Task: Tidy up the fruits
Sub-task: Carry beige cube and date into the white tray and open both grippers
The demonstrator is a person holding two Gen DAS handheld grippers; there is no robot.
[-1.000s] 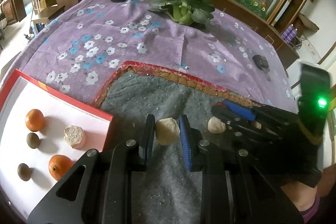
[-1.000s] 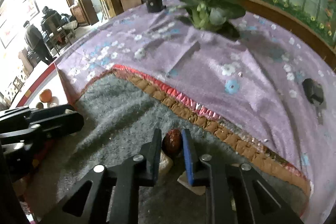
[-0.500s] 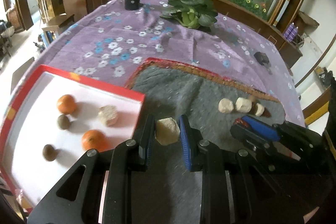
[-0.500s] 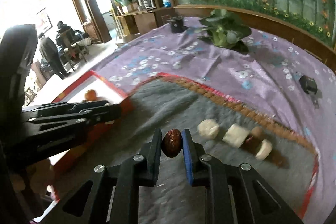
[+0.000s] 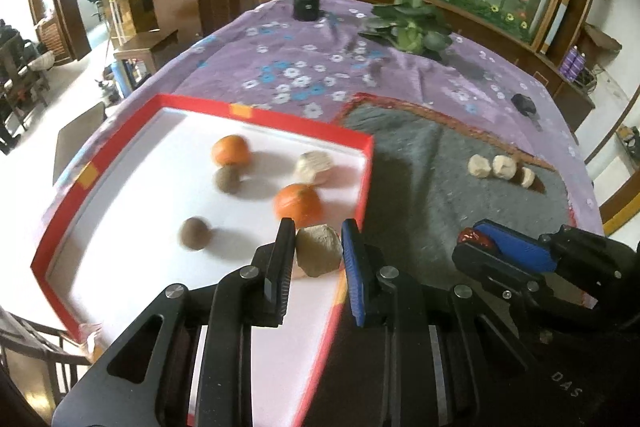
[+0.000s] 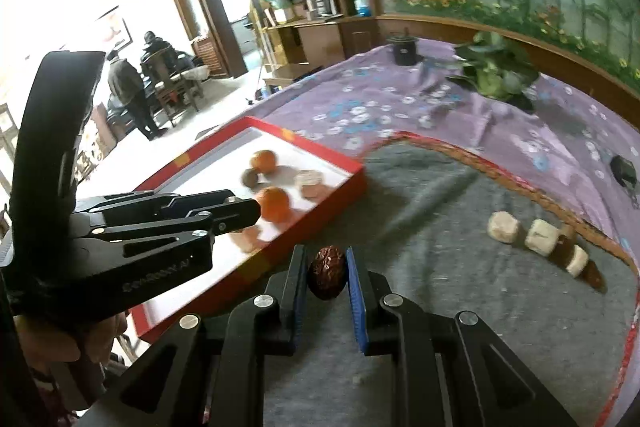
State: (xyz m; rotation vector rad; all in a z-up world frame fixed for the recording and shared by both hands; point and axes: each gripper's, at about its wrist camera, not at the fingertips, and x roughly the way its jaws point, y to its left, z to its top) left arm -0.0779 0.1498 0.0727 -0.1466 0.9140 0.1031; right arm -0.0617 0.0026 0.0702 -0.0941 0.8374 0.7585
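Note:
My left gripper is shut on a pale beige fruit chunk, held above the near right corner of the red-rimmed white tray. In the tray lie two oranges, two brown round fruits and a pale chunk. My right gripper is shut on a dark red wrinkled date, over the grey felt mat just right of the tray. It also shows at the lower right of the left wrist view, and the left gripper at the left of the right wrist view.
Several pale chunks and dark pieces lie in a row on the mat's right side. A leafy plant, a black pot and a small black object sit on the purple flowered cloth. People stand far off at the left.
Both grippers have moved left, each keeping its fruit. The left one now hangs over the tray's corner, and the tray has come nearer in both views.

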